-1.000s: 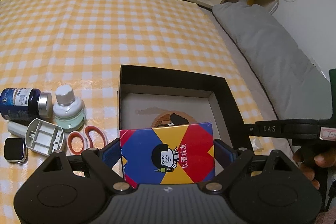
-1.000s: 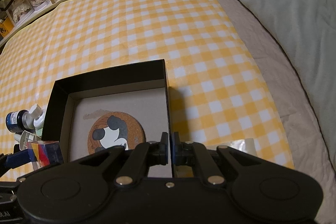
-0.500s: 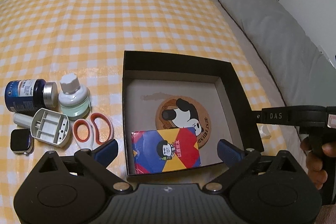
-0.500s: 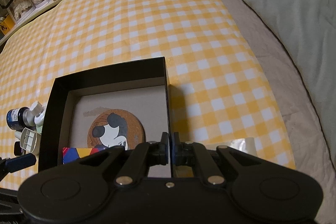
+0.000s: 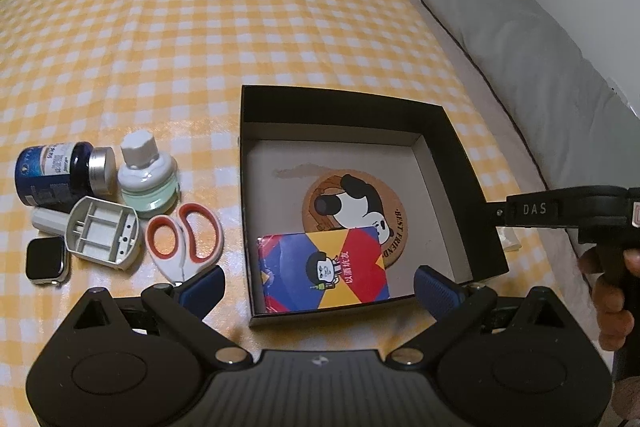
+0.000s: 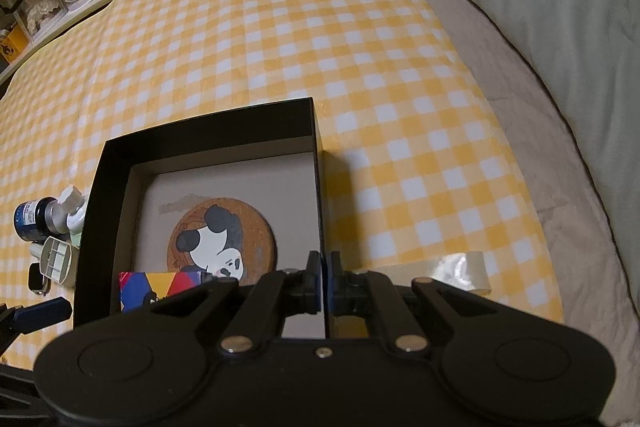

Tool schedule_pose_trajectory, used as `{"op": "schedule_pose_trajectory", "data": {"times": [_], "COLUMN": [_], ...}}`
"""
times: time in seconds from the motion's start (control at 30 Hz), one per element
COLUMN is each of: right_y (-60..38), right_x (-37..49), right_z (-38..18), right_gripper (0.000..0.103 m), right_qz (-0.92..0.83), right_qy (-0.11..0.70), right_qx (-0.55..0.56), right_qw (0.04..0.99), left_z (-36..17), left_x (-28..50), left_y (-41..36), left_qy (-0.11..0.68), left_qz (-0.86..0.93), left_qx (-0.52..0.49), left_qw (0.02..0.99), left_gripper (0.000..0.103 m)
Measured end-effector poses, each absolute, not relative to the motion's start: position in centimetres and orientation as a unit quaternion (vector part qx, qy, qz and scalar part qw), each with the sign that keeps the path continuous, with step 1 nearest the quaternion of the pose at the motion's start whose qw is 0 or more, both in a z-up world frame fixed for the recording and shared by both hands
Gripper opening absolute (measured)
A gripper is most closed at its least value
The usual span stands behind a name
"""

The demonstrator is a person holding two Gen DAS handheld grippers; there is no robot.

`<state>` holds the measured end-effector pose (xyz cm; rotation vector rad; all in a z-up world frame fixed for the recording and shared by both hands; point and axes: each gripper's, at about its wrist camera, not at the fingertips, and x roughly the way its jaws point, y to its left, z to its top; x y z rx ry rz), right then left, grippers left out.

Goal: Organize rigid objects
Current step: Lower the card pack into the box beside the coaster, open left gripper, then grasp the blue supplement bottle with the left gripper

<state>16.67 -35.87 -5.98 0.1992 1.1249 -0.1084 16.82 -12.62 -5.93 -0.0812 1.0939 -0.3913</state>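
**Card box dropped into the black box**

Released a second ago, the colourful card box [image 5: 324, 269] is now lying flat inside the black box [image 5: 460, 163], overlapping the cork coaster [image 5: 352, 205] marked "BEST FRIEND". Left gripper [image 5: 316, 287] jaws are standing wide apart, holding nothing. Right gripper [image 6: 324, 277] jaws are pinching the box's wall, steadying it; "DAS" is showing on its body. Scissors [image 5: 184, 241] and bottles are waiting on the checked cloth [image 5: 200, 47].
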Motion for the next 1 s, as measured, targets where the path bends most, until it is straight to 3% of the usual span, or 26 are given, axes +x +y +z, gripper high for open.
{"op": "schedule_pose_trajectory", "data": {"times": [0.53,1.0], "right_y": [-34.5,-34.5], "right_x": [15.9,15.9], "right_z": [-6.1,-6.7], "right_gripper": [0.003,0.005], "right_qz": [-0.038,-0.036], "right_qy": [0.532,0.54], "right_qx": [0.052,0.032], "right_qw": [0.845,0.84], "left_z": [-4.7,-2.9], "left_x": [15.7,18.3], "left_y": [-11.7,-5.8], "left_qy": [0.459,0.4], "left_qz": [-0.178,-0.094], "left_qx": [0.011,0.013], "left_qw": [0.87,0.911], "left_gripper": [0.1,0.103]}}
